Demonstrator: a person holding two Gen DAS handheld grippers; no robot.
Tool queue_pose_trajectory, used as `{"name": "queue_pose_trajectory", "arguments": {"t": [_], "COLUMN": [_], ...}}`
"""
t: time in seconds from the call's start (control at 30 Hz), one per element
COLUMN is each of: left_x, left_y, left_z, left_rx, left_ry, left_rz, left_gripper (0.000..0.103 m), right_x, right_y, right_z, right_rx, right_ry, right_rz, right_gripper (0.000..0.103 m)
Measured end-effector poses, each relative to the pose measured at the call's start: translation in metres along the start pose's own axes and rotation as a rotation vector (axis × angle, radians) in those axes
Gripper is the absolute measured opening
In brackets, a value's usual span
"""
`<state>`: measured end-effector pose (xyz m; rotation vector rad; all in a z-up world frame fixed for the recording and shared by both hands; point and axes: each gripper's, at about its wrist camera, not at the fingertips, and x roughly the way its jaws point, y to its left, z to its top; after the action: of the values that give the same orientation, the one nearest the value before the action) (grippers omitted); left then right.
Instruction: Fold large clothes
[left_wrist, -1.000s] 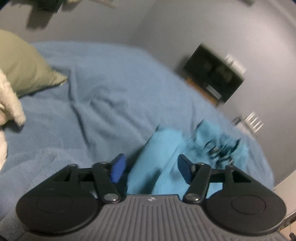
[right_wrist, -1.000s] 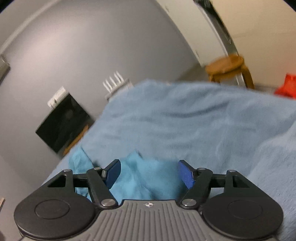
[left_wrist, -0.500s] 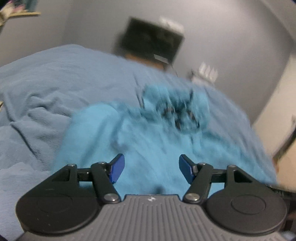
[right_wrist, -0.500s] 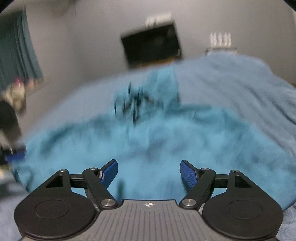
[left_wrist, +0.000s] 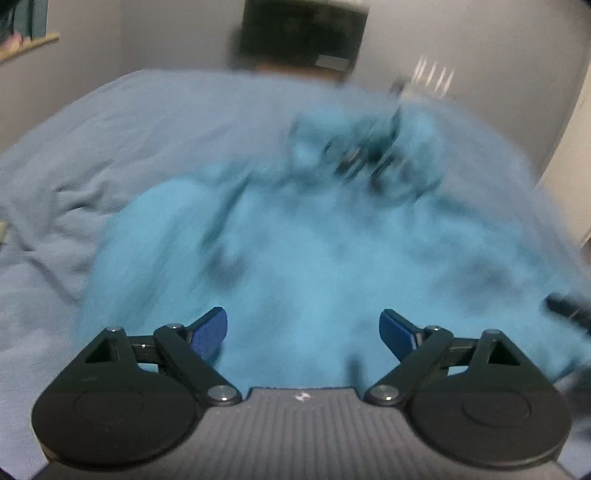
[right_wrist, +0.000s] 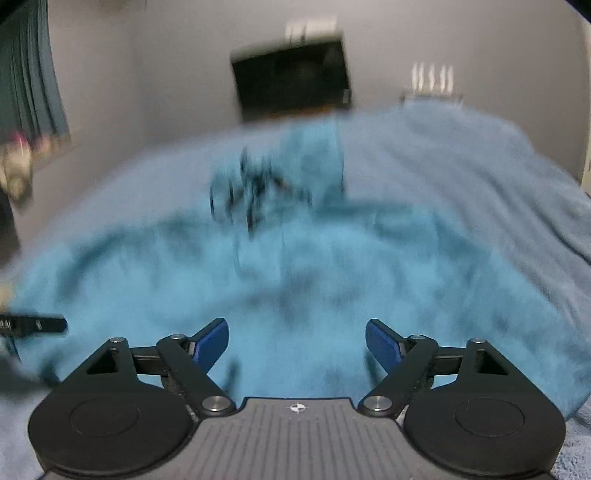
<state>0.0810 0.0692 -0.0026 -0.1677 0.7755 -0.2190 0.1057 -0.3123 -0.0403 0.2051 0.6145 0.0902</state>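
Ahead of my left gripper the turquoise garment smears with motion blur; its dark print is unreadable, and my gripper body hides its near edge.

Dim, cool indoor light with no clear source and no glare. Heavy motion blur smears the turquoise garment and the dark screen on the wall, while each gripper body stays sharp. Fisheye curvature bends the room edges, corners darken
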Motion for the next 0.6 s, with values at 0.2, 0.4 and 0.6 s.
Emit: {"name": "queue_pose_trajectory", "arguments": {"t": [0.2,0.4,0.6], "left_x": [0.016,0.049,0.087], "left_y": [-0.027,-0.049,-0.034], "left_z": [0.037,0.073,0.063], "left_rx": [-0.009,0.010,0.059], "left_ry": [-0.117,-0.185,-0.209], "left_rz": [-0.045,-0.012,0.095], "left_gripper": [0.091,0.096,0.096], "right_x": [-0.001,0.021,0.077], "right_y": [-0.025,-0.037,-0.044], "right_z": [0.006,0.011,0.035], "right_rx": [0.178,0.273,0.288], "right_ry": [-0.061,-0.052,-0.079], "right_rz": [0.031,0.065,0.050], "right_gripper": [0.088,0.088,0.085]}}
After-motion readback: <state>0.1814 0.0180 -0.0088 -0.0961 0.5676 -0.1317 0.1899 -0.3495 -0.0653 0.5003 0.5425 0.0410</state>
